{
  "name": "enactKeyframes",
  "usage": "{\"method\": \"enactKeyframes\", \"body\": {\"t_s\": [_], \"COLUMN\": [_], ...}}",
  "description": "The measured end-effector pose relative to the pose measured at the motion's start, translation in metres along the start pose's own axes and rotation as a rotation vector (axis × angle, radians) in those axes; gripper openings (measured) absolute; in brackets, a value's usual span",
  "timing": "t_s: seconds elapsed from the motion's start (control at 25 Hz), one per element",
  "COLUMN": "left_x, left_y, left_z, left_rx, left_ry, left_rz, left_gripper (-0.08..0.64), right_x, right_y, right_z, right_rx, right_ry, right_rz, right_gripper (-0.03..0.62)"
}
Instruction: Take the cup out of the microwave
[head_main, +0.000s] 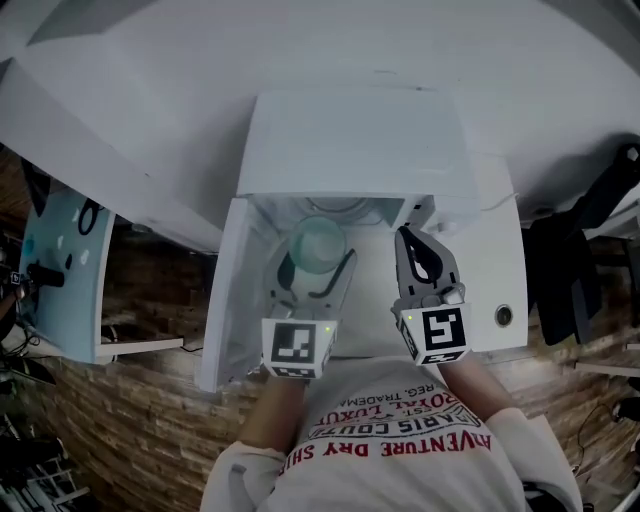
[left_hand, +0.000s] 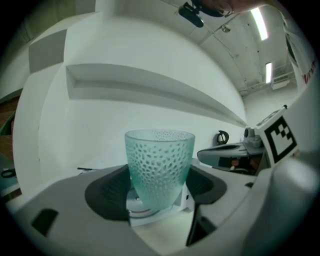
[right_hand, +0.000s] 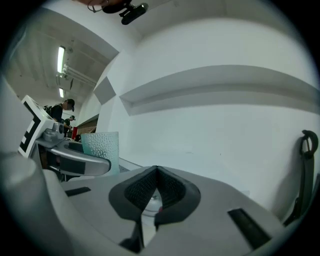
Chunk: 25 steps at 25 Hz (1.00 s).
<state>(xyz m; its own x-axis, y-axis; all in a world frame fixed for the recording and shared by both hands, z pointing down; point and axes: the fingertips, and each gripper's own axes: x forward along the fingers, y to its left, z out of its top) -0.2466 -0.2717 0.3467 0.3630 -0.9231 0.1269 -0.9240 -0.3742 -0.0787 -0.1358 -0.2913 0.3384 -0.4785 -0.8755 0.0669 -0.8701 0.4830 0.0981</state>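
Between left gripper (left_hand: 157, 189) jaws: cup (left_hand: 159, 162) pinched upright, mouth up | right gripper (right_hand: 156, 192) jaws together

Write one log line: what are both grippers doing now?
left gripper: jaws shut on cup, upright | right gripper: jaws shut, empty

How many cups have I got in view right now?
1. The cup is held in the left gripper, at the open front of the microwave. The microwave's inside is mostly hidden, so another could be out of sight.
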Motion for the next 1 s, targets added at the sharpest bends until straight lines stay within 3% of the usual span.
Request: {"method": "enactKeyframes", "body": {"t_s": [0.16, 1.0], "left_x": [0.001, 0.013], "left_y": [-0.001, -0.01], "left_z": [0.005, -0.006], "left_rx": [0.006, -0.03], "left_ry": [0.0, 0.021], "left_rz": [-0.014, -0.058], "left_gripper": [0.347, 0.347], "right_x": [0.0, 0.002], "right_y": [0.0, -0.001], "right_z": [0.006, -0.014], "right_rx": [-0.011, 0.014], "right_ry": [-0.022, 0.055], "right_rz": [-0.011, 0.008], "right_gripper": [0.011, 0.011]}}
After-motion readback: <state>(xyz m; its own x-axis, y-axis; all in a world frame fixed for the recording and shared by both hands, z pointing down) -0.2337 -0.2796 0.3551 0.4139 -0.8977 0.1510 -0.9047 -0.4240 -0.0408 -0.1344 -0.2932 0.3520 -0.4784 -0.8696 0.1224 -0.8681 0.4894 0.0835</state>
